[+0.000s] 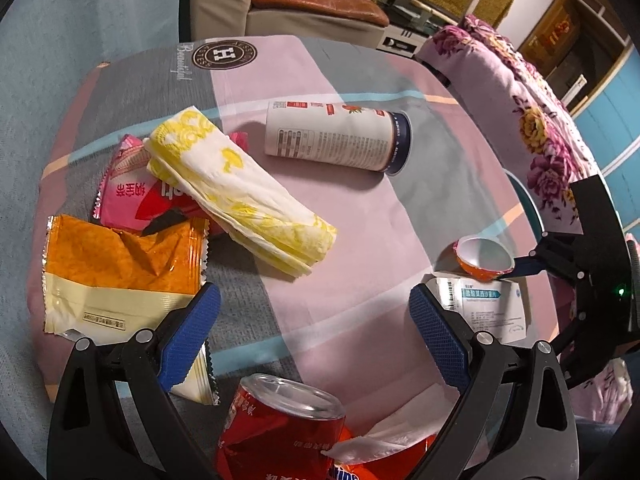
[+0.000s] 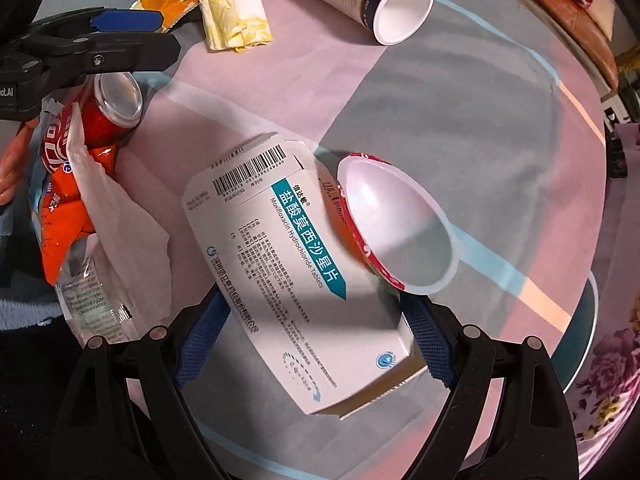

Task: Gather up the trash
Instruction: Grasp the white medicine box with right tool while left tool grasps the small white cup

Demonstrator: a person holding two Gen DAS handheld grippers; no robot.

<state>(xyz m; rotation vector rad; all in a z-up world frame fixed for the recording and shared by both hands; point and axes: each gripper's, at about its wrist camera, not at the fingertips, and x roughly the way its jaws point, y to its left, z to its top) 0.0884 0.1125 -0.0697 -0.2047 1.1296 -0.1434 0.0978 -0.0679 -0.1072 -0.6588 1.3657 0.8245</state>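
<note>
Right gripper (image 2: pixel 316 344) straddles the flat white cardboard medicine box (image 2: pixel 288 280)
Jaws released wide; box's long axis runs eleven to five o'clock between fingers, nearer than the left gripper (image 1: pixel 316 336), also unclenched

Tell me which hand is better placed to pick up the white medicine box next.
Right. The right gripper hangs above the medicine box, open fingers either side of it. The left gripper is over bare cloth near the red can.
</note>
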